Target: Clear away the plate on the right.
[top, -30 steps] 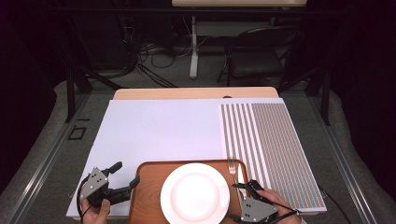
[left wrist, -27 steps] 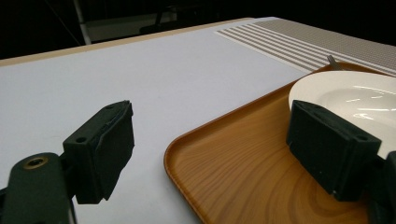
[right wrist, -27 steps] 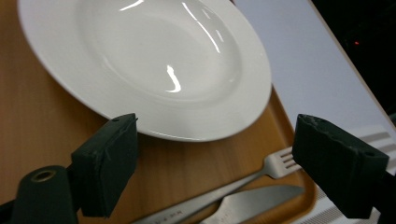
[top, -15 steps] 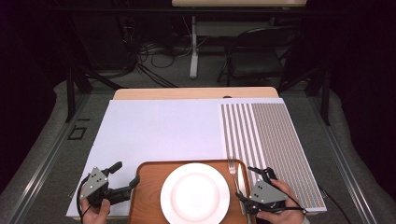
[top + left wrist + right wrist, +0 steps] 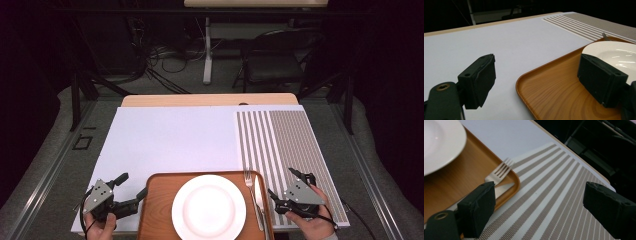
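Up close, fork (image 5: 500, 171) tines beside the right claw (image 5: 544, 207).

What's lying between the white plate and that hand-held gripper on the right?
In the high view, a fork and a knife lie side by side on the wooden tray, between the plate and the right hand-held gripper.

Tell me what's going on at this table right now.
A person sits at the table with a hand-held gripper in each hand. A wooden tray holds a white plate, with a fork and knife to its right. The left hand-held gripper straddles the tray's left edge, open; the right hand-held gripper hangs open over the striped placemat, holding nothing.
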Available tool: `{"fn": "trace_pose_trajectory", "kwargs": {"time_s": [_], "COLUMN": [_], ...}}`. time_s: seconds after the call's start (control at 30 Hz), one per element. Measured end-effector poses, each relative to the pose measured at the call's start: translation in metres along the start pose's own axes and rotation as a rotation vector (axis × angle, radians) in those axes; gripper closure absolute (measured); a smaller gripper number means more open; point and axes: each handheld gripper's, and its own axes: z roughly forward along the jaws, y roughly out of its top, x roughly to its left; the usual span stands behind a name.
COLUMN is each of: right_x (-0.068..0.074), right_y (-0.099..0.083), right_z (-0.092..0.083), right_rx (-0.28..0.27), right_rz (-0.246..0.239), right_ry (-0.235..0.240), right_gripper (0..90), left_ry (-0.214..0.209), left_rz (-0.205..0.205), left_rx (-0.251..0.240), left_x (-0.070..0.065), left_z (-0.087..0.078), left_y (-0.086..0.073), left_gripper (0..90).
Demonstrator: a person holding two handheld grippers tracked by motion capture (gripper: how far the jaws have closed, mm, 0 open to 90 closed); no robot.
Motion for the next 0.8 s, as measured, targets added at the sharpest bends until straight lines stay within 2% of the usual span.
{"fn": "trace_pose_trajectory", "kwargs": {"time_s": [0.1, 0.23, 0.27, 0.43, 0.57, 0.73, 0.8], "right_x": [-0.007, -0.015, -0.019, -0.025, -0.030, -0.036, -0.038], "right_y": [-0.006, -0.015, -0.019, -0.023, -0.026, -0.032, -0.034], "right_z": [0.001, 0.003, 0.004, 0.003, 0.003, 0.005, 0.005], "right_rx": [0.018, 0.026, 0.039, 0.028, 0.046, 0.058, 0.060], "right_rz": [0.048, 0.136, 0.172, 0.219, 0.252, 0.346, 0.360], "right_ry": [-0.020, -0.036, -0.034, -0.043, -0.056, -0.057, -0.061], "right_gripper": [8.1, 2.0, 0.0, 0.0, 0.0, 0.0, 0.0], "left_ry": [0.011, 0.024, 0.025, 0.043, 0.051, 0.059, 0.063], "left_rz": [-0.009, -0.014, -0.017, -0.025, -0.032, -0.040, -0.041], "left_rx": [-0.004, -0.008, -0.011, -0.012, -0.019, -0.024, -0.027], "left_x": [0.002, 0.006, 0.007, 0.012, 0.017, 0.021, 0.022], "left_z": [-0.002, -0.004, -0.004, -0.007, -0.010, -0.013, -0.014], "left_y": [0.000, -0.001, -0.001, -0.002, -0.002, -0.003, -0.004], "left_gripper": [15.3, 15.3, 15.3, 15.3, 15.3, 15.3, 15.3]}}
